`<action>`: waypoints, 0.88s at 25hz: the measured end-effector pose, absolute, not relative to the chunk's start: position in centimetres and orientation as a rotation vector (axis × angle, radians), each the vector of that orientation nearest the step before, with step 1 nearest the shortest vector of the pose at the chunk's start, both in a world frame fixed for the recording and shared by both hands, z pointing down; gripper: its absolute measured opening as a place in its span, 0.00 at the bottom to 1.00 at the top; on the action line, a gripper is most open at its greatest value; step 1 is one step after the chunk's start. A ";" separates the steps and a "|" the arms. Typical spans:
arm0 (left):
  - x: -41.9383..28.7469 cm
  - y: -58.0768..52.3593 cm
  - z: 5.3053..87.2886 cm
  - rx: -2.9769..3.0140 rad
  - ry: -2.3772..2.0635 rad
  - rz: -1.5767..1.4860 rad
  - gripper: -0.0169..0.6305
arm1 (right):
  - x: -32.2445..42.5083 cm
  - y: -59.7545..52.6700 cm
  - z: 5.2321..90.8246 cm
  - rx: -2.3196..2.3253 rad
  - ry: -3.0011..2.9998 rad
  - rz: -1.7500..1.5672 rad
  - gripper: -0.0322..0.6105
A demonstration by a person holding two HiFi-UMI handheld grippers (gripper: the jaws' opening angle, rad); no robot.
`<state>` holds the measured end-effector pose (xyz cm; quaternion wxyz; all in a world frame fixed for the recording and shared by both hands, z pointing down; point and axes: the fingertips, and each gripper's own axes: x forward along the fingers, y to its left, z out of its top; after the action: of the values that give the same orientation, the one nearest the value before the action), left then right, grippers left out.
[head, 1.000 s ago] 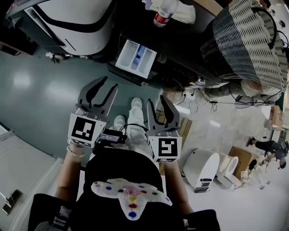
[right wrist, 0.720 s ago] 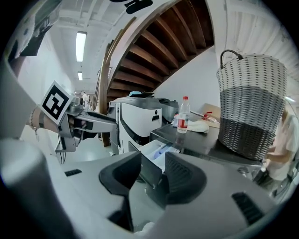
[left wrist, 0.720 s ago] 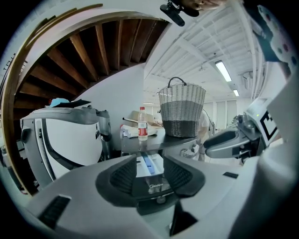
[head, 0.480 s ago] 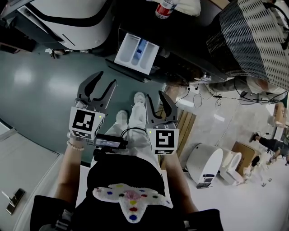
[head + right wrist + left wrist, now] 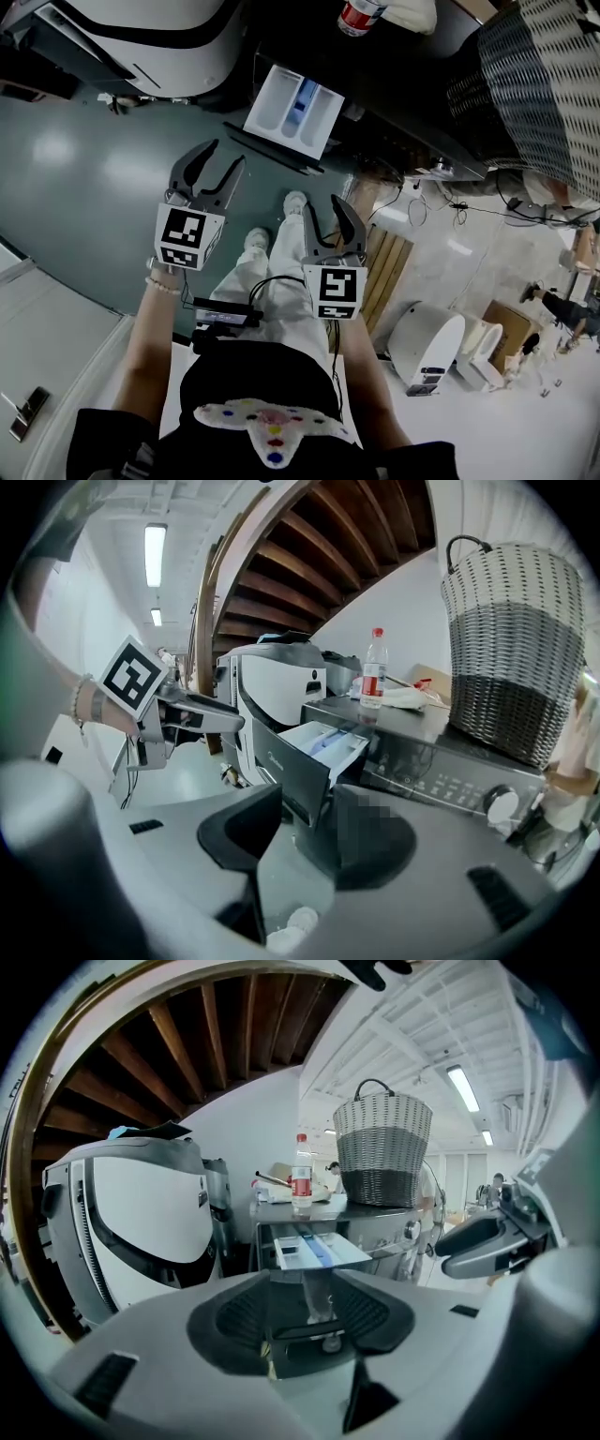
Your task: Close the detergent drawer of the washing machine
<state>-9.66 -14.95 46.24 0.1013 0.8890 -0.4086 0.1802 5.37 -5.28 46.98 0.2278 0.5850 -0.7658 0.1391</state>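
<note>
White plastic with a blue middle channel, the detergent drawer (image 5: pixel 295 105) sticks out of the front of the dark washing machine (image 5: pixel 403 122) in the head view, as far out as it was a second ago. What has changed is the hands. The left gripper (image 5: pixel 223 157) and right gripper (image 5: pixel 325 208) have dropped lower in front of the machine, both well short of it, and their jaws are opening with nothing between them. I take this as the approach, so the push has not begun. In the left gripper view, the left gripper (image 5: pixel 305 1309) has its jaws spread and empty. The drawer (image 5: pixel 319 1249) lies beyond them, its compartments open to view, below the bottle (image 5: pixel 301 1183) on the machine's top. In the right gripper view, the right gripper (image 5: pixel 300 846) is likewise spread and empty, and the drawer's (image 5: pixel 323 747) dark front panel faces away from the machine.
</note>
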 end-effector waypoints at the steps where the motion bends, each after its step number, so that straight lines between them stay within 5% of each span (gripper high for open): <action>1: -9.8 -15.2 46.7 2.620 -1.210 0.539 0.34 | 5.4 -5.4 47.4 1.616 -2.104 0.391 0.29; 22: -10.2 -18.7 53.5 2.555 -1.206 0.609 0.39 | 5.6 -8.7 53.9 1.681 -2.012 0.505 0.29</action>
<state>-10.19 -18.70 53.45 0.1251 0.8770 -0.4140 0.2091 5.60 -8.67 53.88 0.2336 0.6122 -0.7327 0.1839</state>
